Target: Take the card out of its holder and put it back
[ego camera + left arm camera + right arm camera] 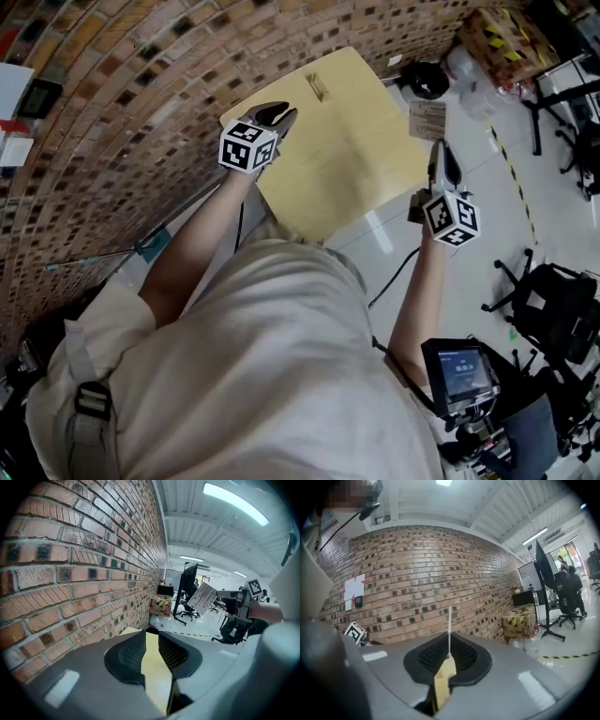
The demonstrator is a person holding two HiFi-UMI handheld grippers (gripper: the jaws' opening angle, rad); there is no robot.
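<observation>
The card (449, 620), outside its holder (317, 87), is being gripped edge-on by the right gripper (448, 653), pointing forward. The left gripper (151, 646) is being held slightly open, empty.

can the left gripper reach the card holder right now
Probably yes: the left gripper hovers open and empty, and the holder stands just ahead of it on the table, with nothing between.

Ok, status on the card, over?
Right gripper shut on card, up in air. Left gripper open, empty. Holder on yellow table, nothing blocking.
</observation>
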